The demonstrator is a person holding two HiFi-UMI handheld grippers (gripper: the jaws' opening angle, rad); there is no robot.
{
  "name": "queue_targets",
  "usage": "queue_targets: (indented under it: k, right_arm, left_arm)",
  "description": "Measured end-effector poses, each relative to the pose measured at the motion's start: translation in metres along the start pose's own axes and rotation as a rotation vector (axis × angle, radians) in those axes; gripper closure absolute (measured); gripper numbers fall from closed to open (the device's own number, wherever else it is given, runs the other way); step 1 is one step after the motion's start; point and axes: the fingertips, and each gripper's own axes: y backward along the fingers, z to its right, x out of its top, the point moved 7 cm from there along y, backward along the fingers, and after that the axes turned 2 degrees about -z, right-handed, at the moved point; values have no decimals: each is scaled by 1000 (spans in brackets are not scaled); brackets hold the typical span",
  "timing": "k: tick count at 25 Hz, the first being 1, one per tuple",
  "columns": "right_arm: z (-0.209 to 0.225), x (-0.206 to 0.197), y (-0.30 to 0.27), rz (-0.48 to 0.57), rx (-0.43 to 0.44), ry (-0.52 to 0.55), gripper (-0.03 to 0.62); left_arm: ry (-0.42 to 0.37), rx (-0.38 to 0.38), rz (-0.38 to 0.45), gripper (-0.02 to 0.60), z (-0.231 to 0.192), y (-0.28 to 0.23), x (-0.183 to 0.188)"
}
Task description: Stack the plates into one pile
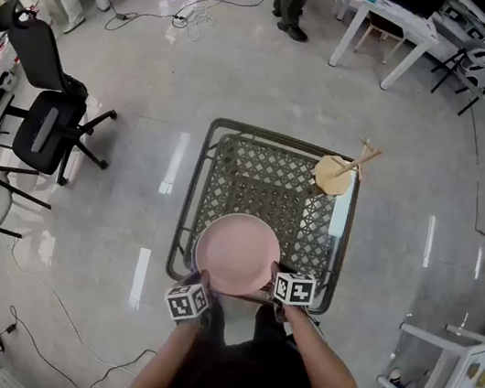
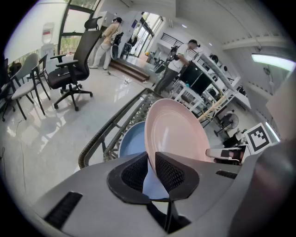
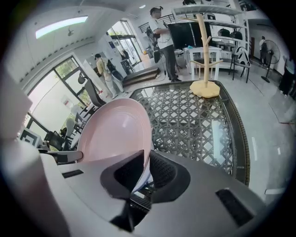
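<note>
The left gripper and the right gripper are each clamping the rim of the pink plate, one at its near-left edge and one at its near-right edge. The plate is hanging between them over the near end of the lattice table, above a blue plate lying there. A wooden stand is standing at the far right corner.

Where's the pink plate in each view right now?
Head view: pink plate lower centre, at the near edge of the lattice table.
Left gripper view: pink plate at centre, above the jaws.
Right gripper view: pink plate left of centre.
Shared landmark: lattice table.
</note>
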Motion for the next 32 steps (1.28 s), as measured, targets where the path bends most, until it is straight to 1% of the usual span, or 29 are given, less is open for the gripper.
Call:
queue_targets:
  k: [6, 11, 19, 26, 30, 32]
  right_arm:
    - [-14, -13, -22, -44, -18, -19, 557]
    - [-18, -23, -35, -67, -31, -38, 557]
    - [-17, -34, -50, -108, -49, -58, 557]
    - [-14, -38, -60, -144, -58, -46, 557]
    - [-11, -40, -65, -164, -62, -39, 557]
    - [-8, -41, -66, -169, -66, -36, 557]
  left_arm:
    - [21, 6, -55, 520, -28, -5, -7]
    - [32, 5, -92, 520, -42, -15, -13]
    - [36, 23, -132, 520, -53, -29, -19]
    - [38, 40, -166, 518, -56, -36, -22]
    - [45, 51, -166, 518, -55, -41, -22]
    - [31, 52, -169, 518, -53, -42, -22]
